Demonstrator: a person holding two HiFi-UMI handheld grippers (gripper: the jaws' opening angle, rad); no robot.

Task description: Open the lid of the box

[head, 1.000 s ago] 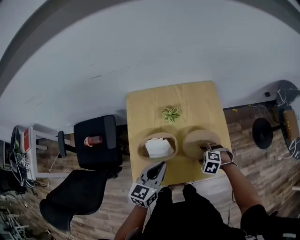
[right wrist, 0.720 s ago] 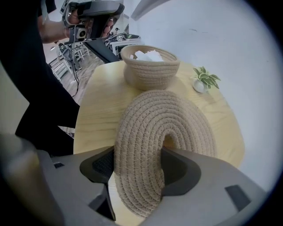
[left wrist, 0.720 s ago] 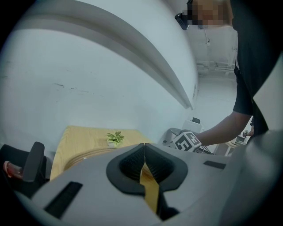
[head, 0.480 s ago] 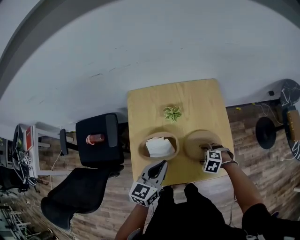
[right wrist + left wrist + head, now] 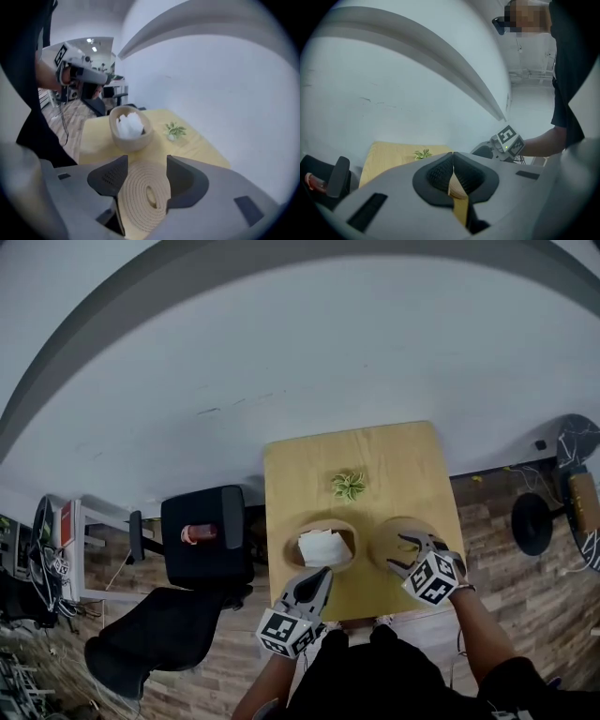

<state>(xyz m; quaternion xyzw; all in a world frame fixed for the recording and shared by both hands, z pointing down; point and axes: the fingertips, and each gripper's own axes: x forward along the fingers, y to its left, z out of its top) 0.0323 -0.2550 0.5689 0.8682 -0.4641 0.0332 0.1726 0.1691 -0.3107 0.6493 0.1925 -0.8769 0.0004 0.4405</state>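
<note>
- Lifting off the flat round coiled-rope lid [image 5: 387, 536], the right gripper [image 5: 410, 547] now hangs above it and tilted down at it, where a second ago it sat low on the lid's near edge.
- Its jaws have just been closing a little, yet they stand apart. The lid shows through the gap, but it lies flat on the square pale-wood surface [image 5: 375, 454] below, unpinched.
- The round tan woven box [image 5: 319, 523] sits uncovered just left of the lid, with a crumpled white wad [image 5: 322, 546] showing inside.
- My reading is that the lid is off and released, so the task looks finished bar the withdrawal.
- The left gripper [image 5: 324, 572] has barely stirred. It hovers at the surface's near edge, pointing toward the box, with its pads pressed together on nothing.
- Count: one box, one lid, one white wad, one small green potted plant [image 5: 348, 486] behind them, and two grippers.
</note>
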